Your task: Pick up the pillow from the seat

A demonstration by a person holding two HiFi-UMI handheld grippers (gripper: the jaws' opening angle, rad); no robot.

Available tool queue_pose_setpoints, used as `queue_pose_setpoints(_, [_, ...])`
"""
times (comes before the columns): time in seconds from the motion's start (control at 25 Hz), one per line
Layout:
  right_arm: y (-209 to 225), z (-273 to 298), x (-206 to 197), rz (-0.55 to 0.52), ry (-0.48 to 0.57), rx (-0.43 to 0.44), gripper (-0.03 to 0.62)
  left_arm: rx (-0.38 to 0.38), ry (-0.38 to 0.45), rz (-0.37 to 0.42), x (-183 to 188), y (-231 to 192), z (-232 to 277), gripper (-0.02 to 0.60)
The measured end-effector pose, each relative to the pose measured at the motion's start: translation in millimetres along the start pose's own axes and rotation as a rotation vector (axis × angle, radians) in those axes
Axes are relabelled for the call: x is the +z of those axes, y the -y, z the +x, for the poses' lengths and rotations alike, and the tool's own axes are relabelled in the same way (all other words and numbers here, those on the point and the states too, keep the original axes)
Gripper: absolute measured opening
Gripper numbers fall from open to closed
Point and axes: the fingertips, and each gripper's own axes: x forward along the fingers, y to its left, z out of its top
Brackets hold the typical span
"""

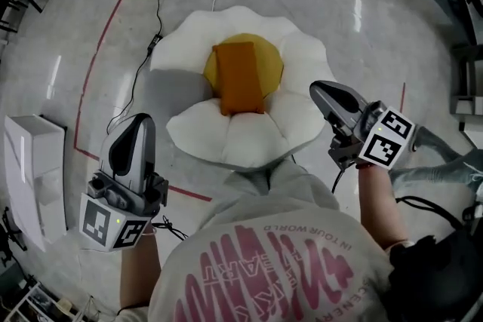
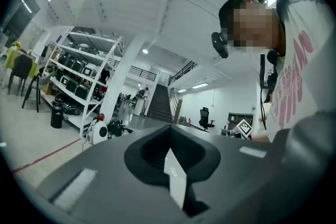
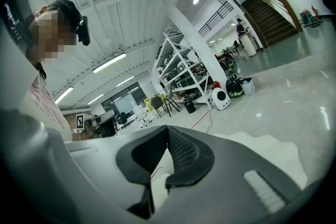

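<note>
My left gripper (image 1: 138, 124) and right gripper (image 1: 323, 93) hang clenched, empty. An orange rectangular pillow (image 1: 240, 78) lies on the white flower-shaped seat (image 1: 302, 60).

I see open floor (image 1: 362, 34) all round the flower-shaped seat (image 1: 302, 56), and the orange pillow (image 1: 240, 77) at its centre lies clear from above. A black cable (image 1: 158, 4) trails to the seat's left edge. A white box (image 1: 34, 170) stands well off to my left.

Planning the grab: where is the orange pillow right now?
Head view: the orange pillow lies on the yellow centre of the white flower-shaped seat on the floor, ahead of the person, between the left gripper and the right gripper.
</note>
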Motion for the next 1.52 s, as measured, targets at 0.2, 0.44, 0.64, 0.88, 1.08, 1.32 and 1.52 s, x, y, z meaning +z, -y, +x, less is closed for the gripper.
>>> queue_pose_setpoints(0.2, [50.1, 19.6, -39.0, 0.100, -0.011, -0.044, 0.008, -0.011, -0.053, -0.072, -61.5, -27.3, 29.2, 0.018])
queue_pose_setpoints(0.44, [107.6, 23.2, -94.5, 0.207, -0.085, -0.074, 0.006, 0.052, -0.133, -0.183, -135.5, -33.5, 52.2, 0.055])
queue_pose_setpoints(0.64, [165.6, 78.1, -136.8, 0.266, -0.145, -0.064, 0.008, 0.121, -0.209, -0.282, -216.8, -73.7, 79.6, 0.076])
queue_pose_setpoints(0.88, [207.2, 84.2, -177.5, 0.466, -0.095, -0.075, 0.009, 0.188, -0.281, -0.418, -295.2, -64.6, 97.6, 0.132])
queue_pose_setpoints(1.08, [266.9, 138.8, -229.3, 0.593, -0.122, -0.100, 0.011, 0.234, -0.356, -0.529, -383.9, -103.0, 134.2, 0.163])
queue_pose_setpoints(1.32, [290.5, 178.7, -288.9, 0.789, -0.147, -0.091, 0.042, 0.294, -0.375, -0.706, -471.3, -128.7, 142.1, 0.218])
queue_pose_setpoints(1.52, [315.6, 163.6, -339.7, 0.907, -0.221, -0.212, 0.133, 0.379, -0.443, -0.768, -515.9, -138.0, 142.2, 0.285])
